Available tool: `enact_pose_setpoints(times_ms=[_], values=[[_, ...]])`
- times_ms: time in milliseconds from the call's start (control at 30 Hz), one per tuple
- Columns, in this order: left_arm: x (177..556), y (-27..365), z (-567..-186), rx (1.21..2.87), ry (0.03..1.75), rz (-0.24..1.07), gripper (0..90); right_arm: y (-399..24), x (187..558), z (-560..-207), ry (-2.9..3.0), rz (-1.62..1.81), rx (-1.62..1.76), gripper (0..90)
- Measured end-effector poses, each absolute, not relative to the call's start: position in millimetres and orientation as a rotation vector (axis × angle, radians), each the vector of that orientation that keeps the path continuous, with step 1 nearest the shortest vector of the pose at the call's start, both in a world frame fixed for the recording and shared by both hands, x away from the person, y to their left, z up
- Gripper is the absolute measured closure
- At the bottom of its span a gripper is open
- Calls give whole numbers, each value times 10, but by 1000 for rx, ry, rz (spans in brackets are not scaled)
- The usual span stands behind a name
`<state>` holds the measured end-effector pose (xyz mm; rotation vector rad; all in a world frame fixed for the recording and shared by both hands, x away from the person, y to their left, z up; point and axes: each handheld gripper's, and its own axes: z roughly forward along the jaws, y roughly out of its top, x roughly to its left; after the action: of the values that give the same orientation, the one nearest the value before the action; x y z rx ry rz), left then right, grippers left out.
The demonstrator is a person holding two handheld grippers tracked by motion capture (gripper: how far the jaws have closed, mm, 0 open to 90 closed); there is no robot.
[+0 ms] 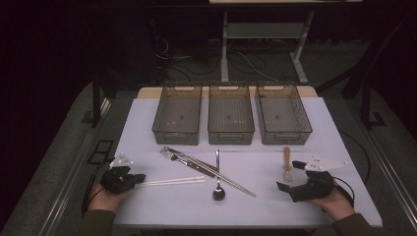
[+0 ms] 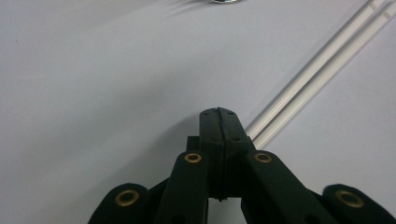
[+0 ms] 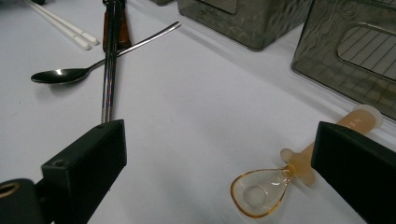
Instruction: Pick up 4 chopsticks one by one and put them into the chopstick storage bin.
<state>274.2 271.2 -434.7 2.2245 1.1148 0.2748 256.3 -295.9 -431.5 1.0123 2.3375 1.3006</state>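
Looking down in the high view: left gripper point(image 1: 140, 178) lying clenched just at the near end of the white chopsticks point(image 1: 172, 181), right gripper point(image 1: 289, 177) gaping beside the amber spoon point(image 1: 287, 165), nothing gripped by either. Sitting between those two: metal spoon point(image 1: 218, 183), fork point(image 1: 173, 156) and steel chopsticks point(image 1: 223, 173) crossing one another, with three bins point(image 1: 230, 114) waiting beyond the white chopsticks.

Peering along the left gripper view: jaws pressed flat together, white chopsticks point(image 2: 322, 72) running just beside the tips, apart from them. Risking a shove instead of a grab if pushed forward while shut, likely rolling the pair toward the metal spoon.

Switching to the right gripper view: jaws spread wide, amber spoon point(image 3: 280, 179) lying near one jaw, off-centre. Risking a skewed pinch and a slip on the smooth handle. Crowding the path from the white chopsticks point(image 3: 60, 24): steel chopsticks point(image 3: 111, 56) and metal spoon point(image 3: 63, 74).
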Motion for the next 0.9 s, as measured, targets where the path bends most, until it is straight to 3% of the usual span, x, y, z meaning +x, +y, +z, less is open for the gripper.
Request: enact_pose_setpoints(times_ms=[533,900], values=[[2628,2724,-4336,2217,1123,281,884,-2953,2565,-4317,2341,1298,1014,32],[2693,2505,-4158,2117,1011,282,635,-2949,2568,-4319,2345,1294,1012,32]])
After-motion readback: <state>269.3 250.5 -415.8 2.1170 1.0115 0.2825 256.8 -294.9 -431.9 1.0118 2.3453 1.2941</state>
